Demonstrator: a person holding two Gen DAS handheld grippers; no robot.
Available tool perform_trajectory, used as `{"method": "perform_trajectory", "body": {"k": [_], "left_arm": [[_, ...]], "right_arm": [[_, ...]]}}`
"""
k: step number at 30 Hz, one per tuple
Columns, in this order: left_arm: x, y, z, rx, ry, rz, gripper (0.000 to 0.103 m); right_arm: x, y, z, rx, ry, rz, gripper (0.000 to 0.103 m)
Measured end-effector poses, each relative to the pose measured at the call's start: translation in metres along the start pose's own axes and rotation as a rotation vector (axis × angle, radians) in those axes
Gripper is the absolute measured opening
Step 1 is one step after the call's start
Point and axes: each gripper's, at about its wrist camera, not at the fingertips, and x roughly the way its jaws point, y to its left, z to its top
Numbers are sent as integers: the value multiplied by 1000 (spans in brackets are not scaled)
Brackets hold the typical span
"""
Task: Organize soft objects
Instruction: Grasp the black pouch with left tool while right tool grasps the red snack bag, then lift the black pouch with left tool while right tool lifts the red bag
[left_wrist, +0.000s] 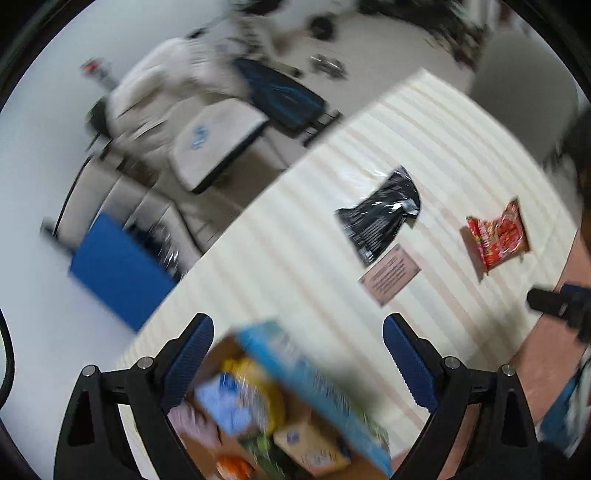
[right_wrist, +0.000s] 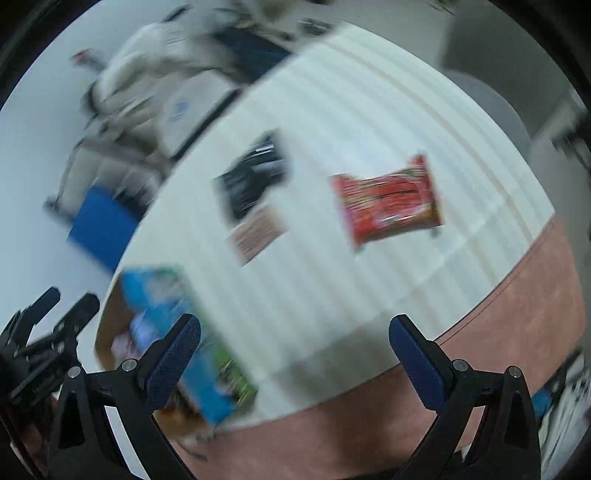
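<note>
Both grippers, left gripper (left_wrist: 298, 356) and right gripper (right_wrist: 294, 354), are hanging wide open and empty while the red packet (right_wrist: 388, 199) is lying mid-frame on the table (right_wrist: 332, 288) (blurred), so a rushed grab is risking crushing it.

Striped cream cloth (left_wrist: 295, 229) over table; pinkish table edge (right_wrist: 517, 314) bare along near side. Lying flat on cloth: black packet (left_wrist: 380, 214), pink card (left_wrist: 390, 273) touching black packet on near side, red packet (left_wrist: 496, 236) well right of black packet. Open box (left_wrist: 280, 417) with blue flap near-left of black packet, at cloth edge.
</note>
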Motion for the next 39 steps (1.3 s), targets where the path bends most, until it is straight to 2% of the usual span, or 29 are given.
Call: {"method": "perform_trajectory", "body": {"k": [4, 10, 15, 18, 20, 21, 23, 24, 26, 28, 29, 32, 34, 37, 39], "left_arm": [[55, -29, 52, 147, 73, -17, 94], [117, -53, 96, 305, 139, -11, 94], [144, -75, 108, 408, 162, -45, 94], [161, -86, 109, 458, 201, -60, 94], [172, -91, 110, 477, 217, -52, 94], [174, -92, 110, 478, 217, -63, 94], [175, -90, 113, 452, 215, -89, 93], [176, -88, 112, 431, 226, -110, 90], [176, -85, 111, 404, 240, -149, 80], [176, -80, 109, 362, 259, -194, 63], [176, -79, 108, 342, 263, -198, 61], [176, -73, 100, 258, 278, -206, 58], [179, -67, 90, 154, 317, -228, 57], [183, -62, 76, -3, 378, -274, 56], [183, -61, 64, -81, 405, -310, 56]], "right_arm": [[37, -41, 44, 185, 62, 33, 103], [87, -77, 73, 384, 141, 69, 103], [111, -89, 82, 479, 156, 43, 102], [120, -90, 86, 502, 166, 38, 98], [124, -87, 88, 499, 173, 13, 90], [127, -85, 88, 496, 181, 4, 90], [131, -80, 88, 488, 191, -14, 86], [133, -78, 88, 481, 195, -18, 85], [136, -72, 90, 456, 201, -39, 84], [137, -65, 91, 415, 204, -69, 82], [139, -64, 93, 399, 205, -78, 80], [141, -53, 93, 333, 204, -114, 77], [144, -43, 91, 284, 204, -136, 73], [146, -28, 88, 171, 209, -173, 67], [149, -14, 83, 51, 222, -224, 62]]}}
